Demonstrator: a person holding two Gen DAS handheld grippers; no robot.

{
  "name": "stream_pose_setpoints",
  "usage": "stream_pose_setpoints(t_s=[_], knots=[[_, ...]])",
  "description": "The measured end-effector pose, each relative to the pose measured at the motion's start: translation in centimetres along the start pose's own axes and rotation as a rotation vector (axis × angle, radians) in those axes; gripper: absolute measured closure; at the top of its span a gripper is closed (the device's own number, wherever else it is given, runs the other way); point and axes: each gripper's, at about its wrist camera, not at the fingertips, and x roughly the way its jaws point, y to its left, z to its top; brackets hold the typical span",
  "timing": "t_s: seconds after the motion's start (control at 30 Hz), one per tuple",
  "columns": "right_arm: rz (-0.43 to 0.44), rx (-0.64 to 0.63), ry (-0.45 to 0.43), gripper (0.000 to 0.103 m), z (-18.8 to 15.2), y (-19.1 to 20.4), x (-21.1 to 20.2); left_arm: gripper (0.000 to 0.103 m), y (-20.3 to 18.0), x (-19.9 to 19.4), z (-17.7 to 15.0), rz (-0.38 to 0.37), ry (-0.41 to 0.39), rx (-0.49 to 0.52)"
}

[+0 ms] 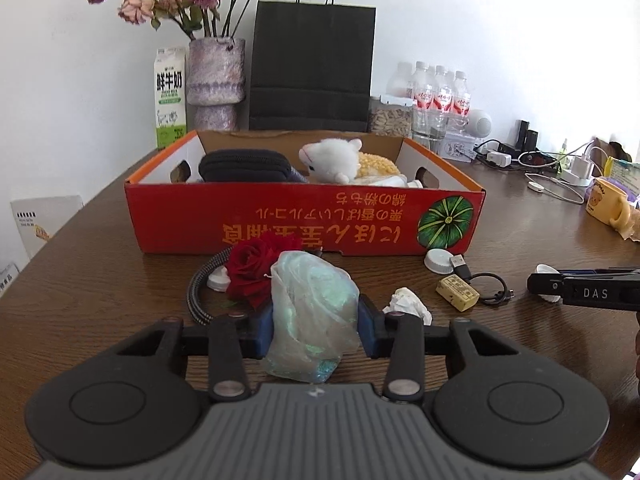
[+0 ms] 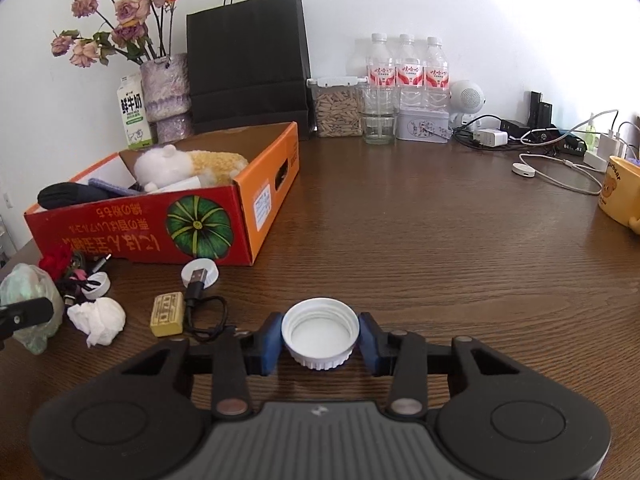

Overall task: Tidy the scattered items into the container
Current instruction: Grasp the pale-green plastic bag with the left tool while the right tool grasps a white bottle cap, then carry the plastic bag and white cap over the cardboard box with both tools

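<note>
my left claw pinches a crumpled pale bag, standing tall on the tabletop; my right claw pinches a white ribbed cap, mouth up.

Plush toy in box

"DAS" on right tongs, "鲜牛奶" on milk carton, box print perhaps Japanese

dark wooden table against a plain white wall, daylit.
</note>
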Motion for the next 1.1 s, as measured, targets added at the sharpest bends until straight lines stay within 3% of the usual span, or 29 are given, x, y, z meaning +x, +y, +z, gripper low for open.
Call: stream_pose_setpoints(t_s=[0.63, 1.1], knots=[[0.08, -0.031, -0.174, 0.064, 3.3, 5.0, -3.6, 0.063, 0.9, -3.0, 2.0, 0.0, -0.119, -0.002], [0.126, -0.059, -0.27, 0.064, 7.1, 9.1, -4.1, 0.063, 1.8, -4.6, 7.2, 0.012, -0.284, -0.021]])
